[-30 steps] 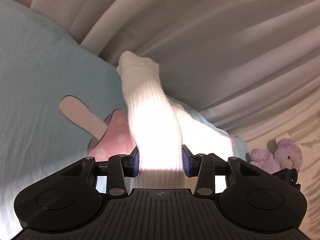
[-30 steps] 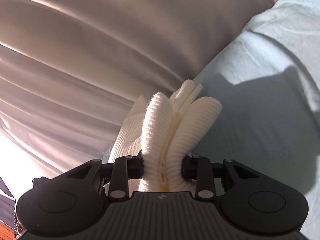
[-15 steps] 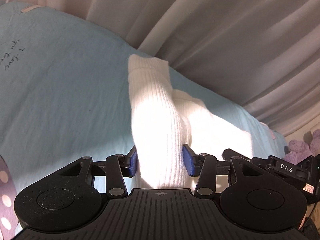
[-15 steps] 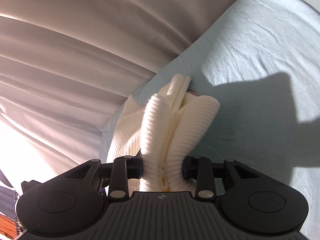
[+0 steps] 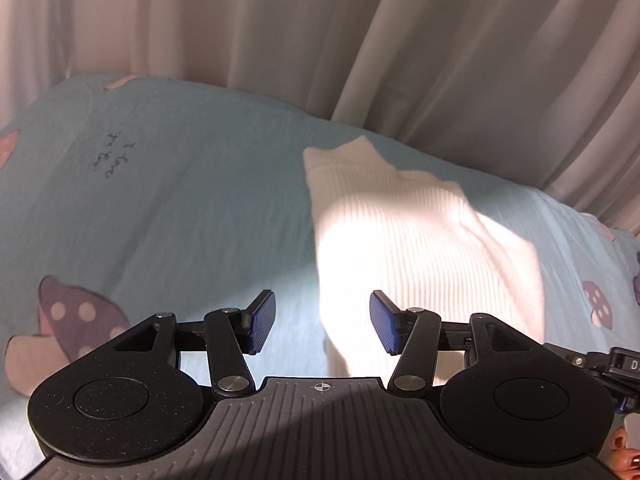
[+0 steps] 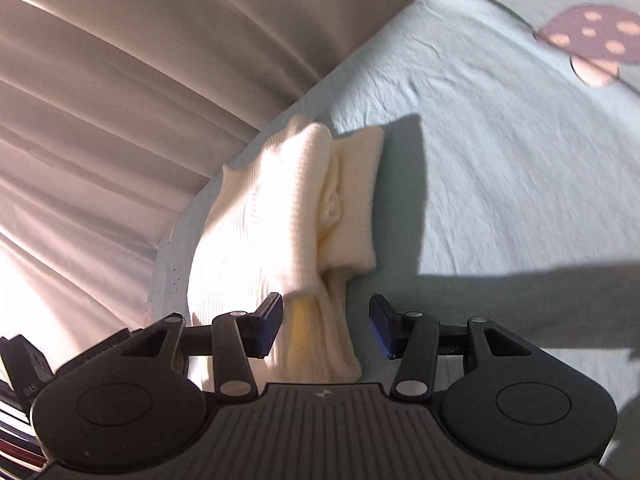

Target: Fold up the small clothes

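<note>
A white ribbed sweater [image 5: 420, 240] is lying folded on the pale blue bedsheet [image 5: 180, 208], close to the curtain [image 5: 360, 40]. The left gripper [image 5: 322, 322] is opening, its pads clear of the knit lying between them. The right gripper [image 6: 326, 326] is opening too, the bunched end between its jaws untouched.

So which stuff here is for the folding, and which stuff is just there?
For the folding:
- white ribbed socks, lying on the bed
- left gripper, jaws opening, pads off the socks
- right gripper, jaws opening too

Just there:
- blue bedsheet with mushroom pictures
- curtain behind the bed
</note>
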Action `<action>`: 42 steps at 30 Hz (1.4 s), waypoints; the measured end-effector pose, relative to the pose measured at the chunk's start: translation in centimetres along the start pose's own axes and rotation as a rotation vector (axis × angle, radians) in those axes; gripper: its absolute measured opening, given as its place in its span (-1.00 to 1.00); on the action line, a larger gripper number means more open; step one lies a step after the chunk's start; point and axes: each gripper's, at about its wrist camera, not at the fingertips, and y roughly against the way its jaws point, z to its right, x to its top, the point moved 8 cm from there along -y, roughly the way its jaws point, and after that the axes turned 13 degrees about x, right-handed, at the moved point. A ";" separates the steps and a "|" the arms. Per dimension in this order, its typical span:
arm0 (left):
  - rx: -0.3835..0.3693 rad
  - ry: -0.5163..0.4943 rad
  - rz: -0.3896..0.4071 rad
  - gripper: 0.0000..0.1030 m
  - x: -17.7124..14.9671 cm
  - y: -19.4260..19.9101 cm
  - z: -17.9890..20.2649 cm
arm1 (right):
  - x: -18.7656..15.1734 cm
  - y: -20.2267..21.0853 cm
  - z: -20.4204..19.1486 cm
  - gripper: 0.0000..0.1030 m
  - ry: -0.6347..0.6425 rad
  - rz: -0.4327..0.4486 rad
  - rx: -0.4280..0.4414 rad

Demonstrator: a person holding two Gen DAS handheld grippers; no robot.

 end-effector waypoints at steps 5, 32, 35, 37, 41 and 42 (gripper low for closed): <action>0.000 -0.014 -0.076 0.12 -5.2 0.9 -1.2 | -2.3 -0.1 -0.3 -0.06 -0.023 -0.040 0.067; 0.024 -0.128 -0.072 0.16 -8.3 0.8 1.0 | -3.5 -1.9 -1.3 -0.60 -0.154 0.016 0.130; 0.024 -0.142 -0.067 0.18 -8.1 0.4 1.2 | -3.3 -2.3 -1.0 -0.62 -0.225 0.048 0.164; 0.024 -0.148 -0.063 0.19 -8.0 0.3 1.3 | -3.2 -2.3 -0.9 -0.79 -0.239 0.072 0.154; 0.026 -0.126 -0.063 0.23 -7.8 0.2 0.8 | -3.0 -1.3 -2.0 -0.86 -0.318 0.098 0.361; 0.025 -0.117 -0.065 0.24 -7.8 0.1 0.6 | -2.8 -1.0 -2.1 -0.86 -0.290 0.103 0.340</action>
